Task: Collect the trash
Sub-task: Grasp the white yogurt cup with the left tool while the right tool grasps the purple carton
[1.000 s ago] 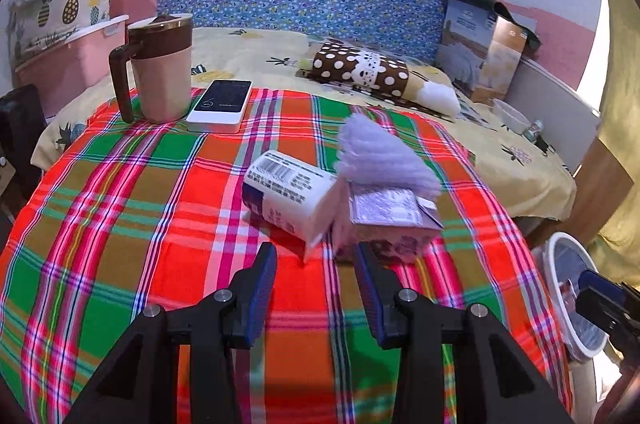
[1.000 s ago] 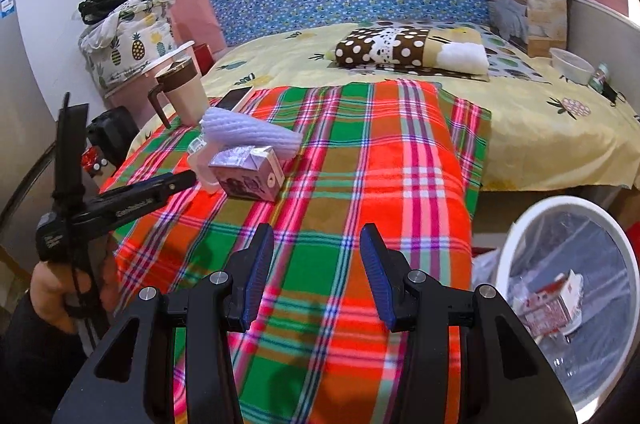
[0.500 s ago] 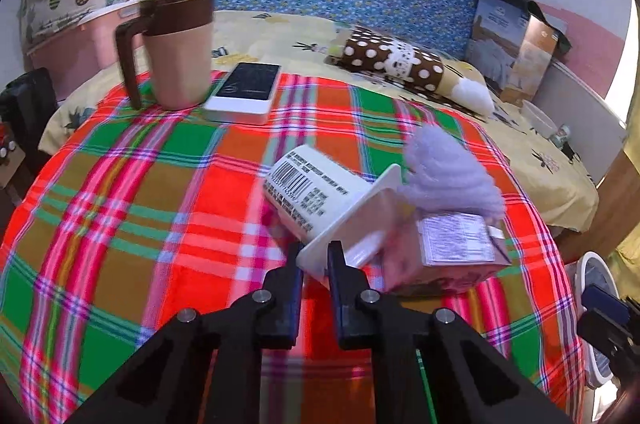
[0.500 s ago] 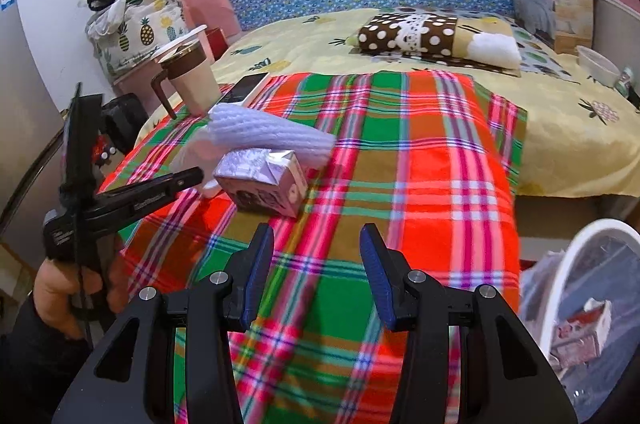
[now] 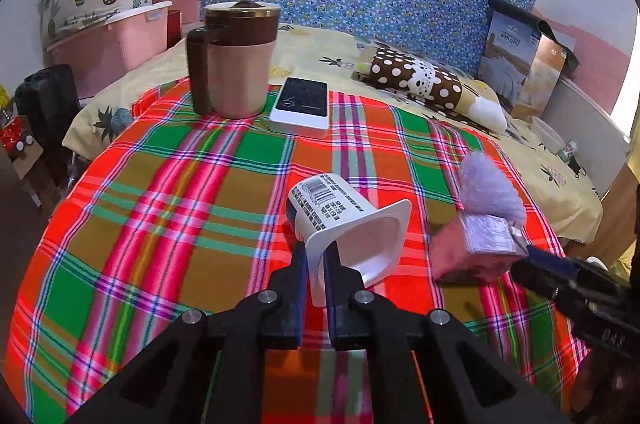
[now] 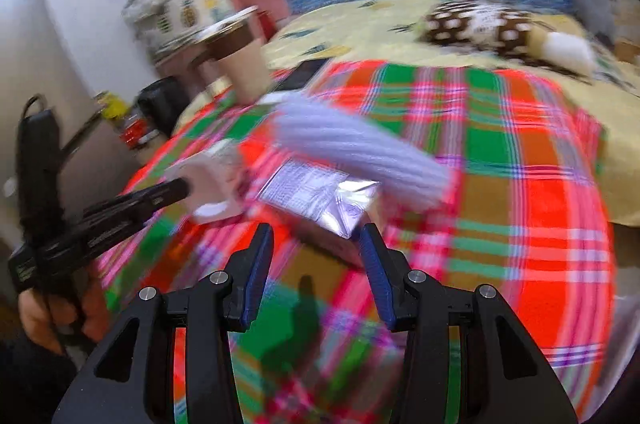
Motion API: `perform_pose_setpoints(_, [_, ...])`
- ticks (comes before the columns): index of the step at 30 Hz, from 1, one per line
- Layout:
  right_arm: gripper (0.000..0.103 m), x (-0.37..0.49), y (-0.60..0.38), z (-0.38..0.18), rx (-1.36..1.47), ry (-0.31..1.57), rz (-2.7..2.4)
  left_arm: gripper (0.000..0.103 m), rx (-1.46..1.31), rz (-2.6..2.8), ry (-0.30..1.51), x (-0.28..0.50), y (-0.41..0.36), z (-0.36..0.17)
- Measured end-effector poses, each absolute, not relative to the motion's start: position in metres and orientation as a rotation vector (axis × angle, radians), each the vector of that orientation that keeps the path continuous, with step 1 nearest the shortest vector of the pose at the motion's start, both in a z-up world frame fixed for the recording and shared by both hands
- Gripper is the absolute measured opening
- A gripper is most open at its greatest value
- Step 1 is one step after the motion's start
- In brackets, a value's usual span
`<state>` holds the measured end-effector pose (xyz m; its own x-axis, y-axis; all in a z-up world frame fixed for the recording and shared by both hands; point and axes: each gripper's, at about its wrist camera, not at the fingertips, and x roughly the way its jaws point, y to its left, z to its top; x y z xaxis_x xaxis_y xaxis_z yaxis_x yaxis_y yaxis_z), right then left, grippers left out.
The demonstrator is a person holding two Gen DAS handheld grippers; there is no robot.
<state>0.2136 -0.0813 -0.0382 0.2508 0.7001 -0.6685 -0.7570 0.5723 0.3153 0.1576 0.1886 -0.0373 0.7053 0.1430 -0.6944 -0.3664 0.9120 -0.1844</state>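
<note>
Left wrist view
Left gripper: pressed together on the rim of the cup, one finger outside the wall, one inside the mouth.
Cup: white plastic, on its side on the plaid cloth, barcode up, open mouth facing the camera.
Carton: pink with a silver top, on the cloth to the right of the cup, blurred.
Foam sleeve: pale purple, just behind the carton, touching its top edge.
Right gripper: comes in from the right edge, its blue-padded tip at the carton's right side.
Mug: tan with a brown lid, upright at the far edge of the cloth.
Phone: flat, just right of the mug.
Pillow: brown with white dots, on the yellow bed behind.

Right wrist view (motion-blurred)
Right gripper: fingers spread, nothing pinched; the near corner of the carton sits at the gap between the tips.
Foam sleeve: lies across the carton's far side.
Left gripper: at the left, tips on the cup, held in a hand.
Mug: upright beyond the cup.
</note>
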Motion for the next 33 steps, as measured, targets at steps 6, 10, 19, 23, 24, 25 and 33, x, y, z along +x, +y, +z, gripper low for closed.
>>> perform_pose_setpoints(6, [0.047,0.191,-0.083,-0.021,-0.146,0.764,1.024,0.008,-0.343,0.272,0.738,0.147,0.196,-0.040])
perform_pose_setpoints(10, [0.047,0.195,-0.085,-0.020,-0.181,0.747,0.976,0.008,-0.348,0.258,0.740,0.146,0.196,-0.041])
perform_pose_setpoints(19, [0.047,0.205,-0.064,-0.028,-0.287,0.716,0.952,0.008,-0.358,0.221,0.761,0.152,0.196,-0.049])
perform_pose_setpoints(23, [0.047,0.208,-0.061,-0.027,-0.304,0.704,0.942,0.009,-0.352,0.212,0.766,0.156,0.195,-0.052])
perform_pose_setpoints(24, [0.047,0.208,-0.061,-0.027,-0.309,0.702,0.942,0.009,-0.352,0.210,0.769,0.157,0.195,-0.053])
perform_pose_setpoints(25, [0.047,0.208,-0.061,-0.027,-0.322,0.693,0.938,0.009,-0.354,0.206,0.771,0.158,0.195,-0.054])
perform_pose_setpoints(33, [0.047,0.212,-0.059,-0.033,-0.312,0.726,0.942,0.020,-0.360,0.194,0.768,0.158,0.191,-0.053])
